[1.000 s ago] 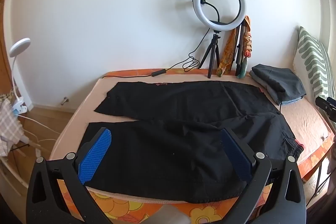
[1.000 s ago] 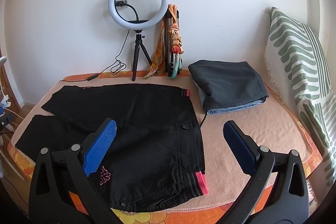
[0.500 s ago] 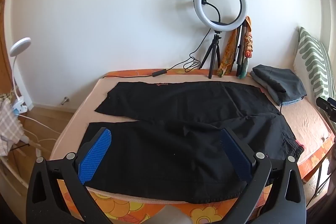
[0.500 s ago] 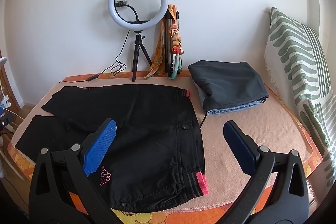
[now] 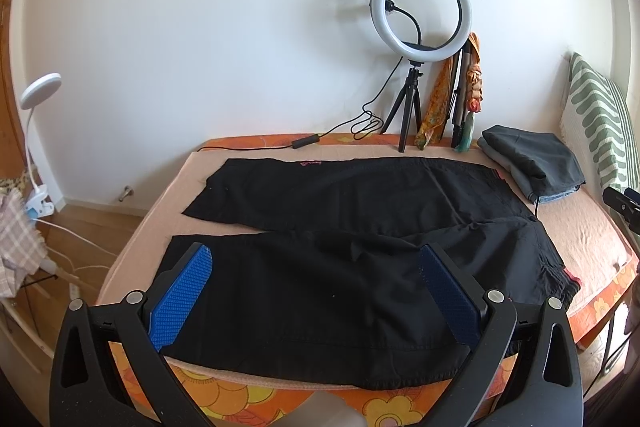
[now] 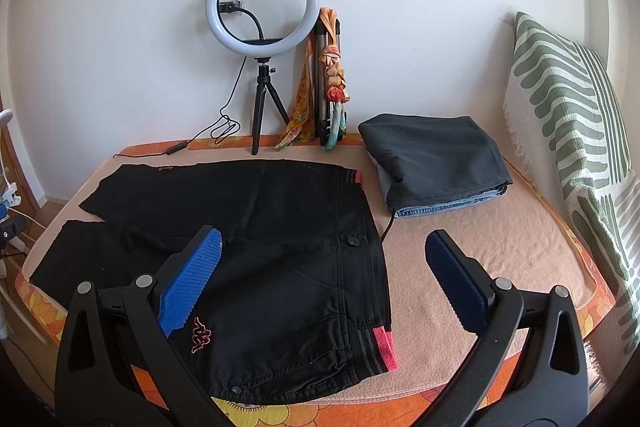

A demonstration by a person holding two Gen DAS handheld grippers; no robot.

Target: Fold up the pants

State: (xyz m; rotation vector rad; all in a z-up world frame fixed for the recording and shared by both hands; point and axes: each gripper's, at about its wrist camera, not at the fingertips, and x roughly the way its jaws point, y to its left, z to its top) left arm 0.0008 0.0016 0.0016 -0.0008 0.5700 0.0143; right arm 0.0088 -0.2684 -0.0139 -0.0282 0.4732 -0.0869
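Note:
Black pants (image 5: 340, 259) lie spread flat on the bed, both legs running left and the waistband with red trim at the right. In the right wrist view the same pants (image 6: 280, 247) show a pink logo near the front edge and the red-striped waistband. My left gripper (image 5: 316, 267) hovers open above the near leg, nothing between its blue pads. Over the waist end, my right gripper (image 6: 322, 251) is also open and holds nothing.
A bed (image 6: 460, 267) with a peach blanket and an orange flowered sheet carries the pants. Folded dark clothes (image 6: 436, 163) sit at the back right, with a striped pillow (image 6: 568, 131) beside them. A ring light on a tripod (image 6: 262, 27) stands against the wall. A white lamp (image 5: 36, 115) stands at the left.

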